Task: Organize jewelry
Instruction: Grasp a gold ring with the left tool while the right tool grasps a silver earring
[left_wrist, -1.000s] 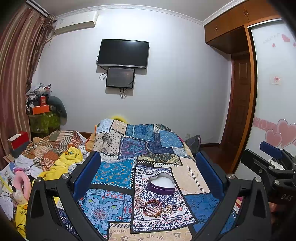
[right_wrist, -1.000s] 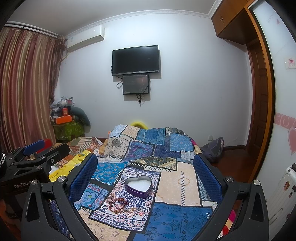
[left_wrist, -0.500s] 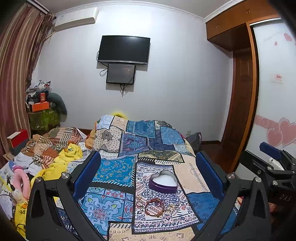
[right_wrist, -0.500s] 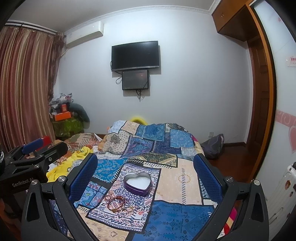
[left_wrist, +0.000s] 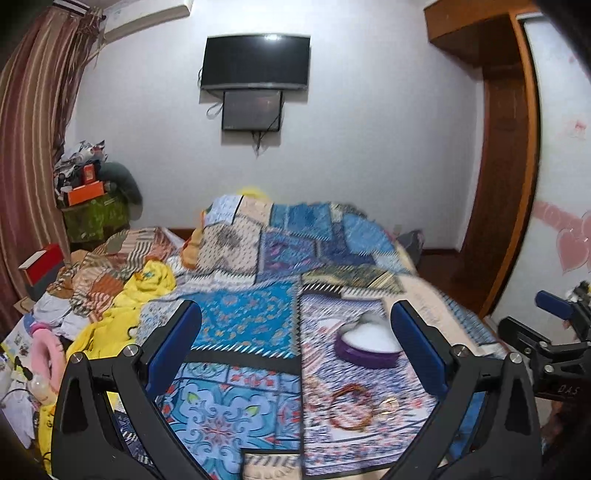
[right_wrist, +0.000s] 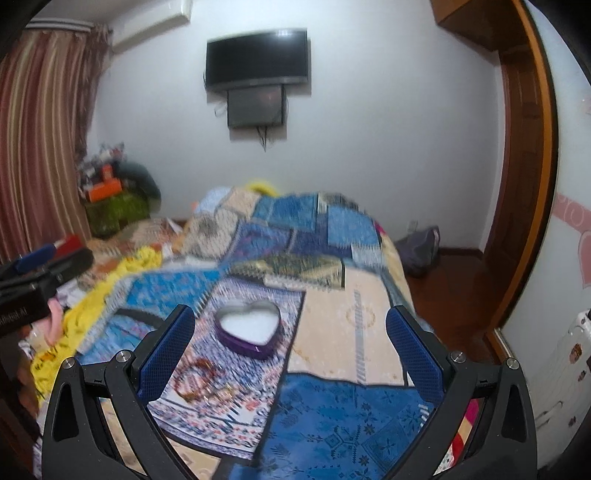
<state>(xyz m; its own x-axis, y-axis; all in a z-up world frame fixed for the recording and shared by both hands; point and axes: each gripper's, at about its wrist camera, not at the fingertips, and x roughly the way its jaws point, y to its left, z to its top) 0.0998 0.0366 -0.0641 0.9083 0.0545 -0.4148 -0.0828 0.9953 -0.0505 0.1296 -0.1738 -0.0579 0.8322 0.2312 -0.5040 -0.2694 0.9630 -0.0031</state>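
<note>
A purple heart-shaped box (left_wrist: 369, 345) with a white lining lies open on the patchwork bedspread (left_wrist: 243, 321); it also shows in the right wrist view (right_wrist: 249, 332). Just in front of it lies a small heap of bracelets (left_wrist: 351, 406), reddish-brown and gold, which shows in the right wrist view (right_wrist: 201, 380) too. My left gripper (left_wrist: 295, 350) is open and empty, held above the bed short of the jewelry. My right gripper (right_wrist: 290, 350) is open and empty, also above the bed. Both views are motion-blurred.
Yellow and striped clothes (left_wrist: 122, 295) are piled on the bed's left side. A cluttered green stand (left_wrist: 92, 214) is by the curtain. A dark bag (right_wrist: 421, 251) lies on the floor near the wooden door frame (right_wrist: 524, 184). A TV (left_wrist: 255, 62) hangs on the far wall.
Both grippers have moved forward and tilted down toward the bed; the box and bracelets look larger and closer. Both stay open and empty.
</note>
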